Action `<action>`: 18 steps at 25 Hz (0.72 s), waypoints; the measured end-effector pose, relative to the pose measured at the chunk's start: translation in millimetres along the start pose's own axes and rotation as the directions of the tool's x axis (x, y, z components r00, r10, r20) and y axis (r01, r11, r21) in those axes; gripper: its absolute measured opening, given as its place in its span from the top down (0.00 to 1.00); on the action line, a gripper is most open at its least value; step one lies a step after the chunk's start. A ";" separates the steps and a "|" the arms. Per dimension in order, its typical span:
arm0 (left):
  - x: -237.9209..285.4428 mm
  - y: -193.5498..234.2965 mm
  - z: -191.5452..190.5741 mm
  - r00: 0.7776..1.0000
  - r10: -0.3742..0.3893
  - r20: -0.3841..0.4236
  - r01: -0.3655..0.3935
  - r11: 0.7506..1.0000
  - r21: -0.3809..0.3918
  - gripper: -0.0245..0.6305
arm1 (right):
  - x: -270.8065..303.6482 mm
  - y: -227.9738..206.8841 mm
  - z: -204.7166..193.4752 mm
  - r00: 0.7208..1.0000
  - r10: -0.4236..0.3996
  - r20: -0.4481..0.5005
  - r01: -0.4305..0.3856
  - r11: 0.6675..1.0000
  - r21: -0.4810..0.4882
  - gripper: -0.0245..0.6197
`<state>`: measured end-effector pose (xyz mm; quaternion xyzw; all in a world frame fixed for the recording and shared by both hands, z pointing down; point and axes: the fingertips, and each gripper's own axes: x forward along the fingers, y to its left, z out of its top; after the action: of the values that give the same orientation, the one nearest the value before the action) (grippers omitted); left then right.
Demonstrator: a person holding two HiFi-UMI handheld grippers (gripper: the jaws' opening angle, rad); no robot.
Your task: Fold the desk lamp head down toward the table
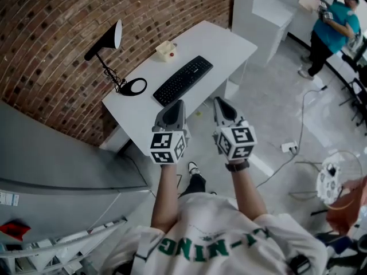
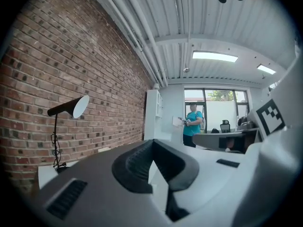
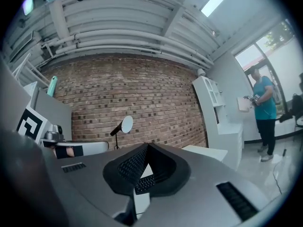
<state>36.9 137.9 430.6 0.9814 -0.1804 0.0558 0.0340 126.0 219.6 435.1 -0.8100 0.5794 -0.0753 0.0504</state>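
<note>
The black desk lamp [image 1: 110,39] stands at the far left corner of the white table [image 1: 229,44], against the brick wall. Its head is raised on a thin stem above a round base [image 1: 133,86]. Both grippers hover in front of the table's near edge, well short of the lamp. My left gripper [image 1: 176,103] has its jaws together with nothing between them, and so does my right gripper [image 1: 221,101]. The lamp [image 2: 71,109] shows far off at the left of the left gripper view. It is small and distant [image 3: 122,126] above the jaws in the right gripper view.
A black keyboard [image 1: 182,80] lies mid-table, and a small cream box [image 1: 166,51] sits behind it. A grey partition [image 1: 51,153] flanks the table's left. A person in a teal top [image 1: 332,24] stands far right. Cables and a power strip [image 1: 288,147] lie on the floor.
</note>
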 end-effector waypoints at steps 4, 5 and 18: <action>22.3 49.7 7.6 0.998 0.063 0.019 -0.063 0.998 -0.007 0.96 | 56.7 12.7 10.6 0.998 0.063 0.007 -0.062 0.997 -0.036 0.95; 26.0 63.2 11.0 0.997 0.079 0.025 -0.079 0.997 -0.002 0.96 | 70.7 17.1 12.1 0.997 0.076 0.008 -0.075 0.996 -0.044 0.95; 47.0 224.8 54.9 0.971 0.228 0.076 -0.227 0.974 -0.027 0.96 | 246.0 108.5 44.5 0.959 0.281 0.026 -0.278 0.957 -0.086 0.95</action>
<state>5.4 -93.0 392.4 0.9553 -0.2935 0.0192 0.0294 111.0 -48.5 388.6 -0.7227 0.6895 -0.0284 0.0386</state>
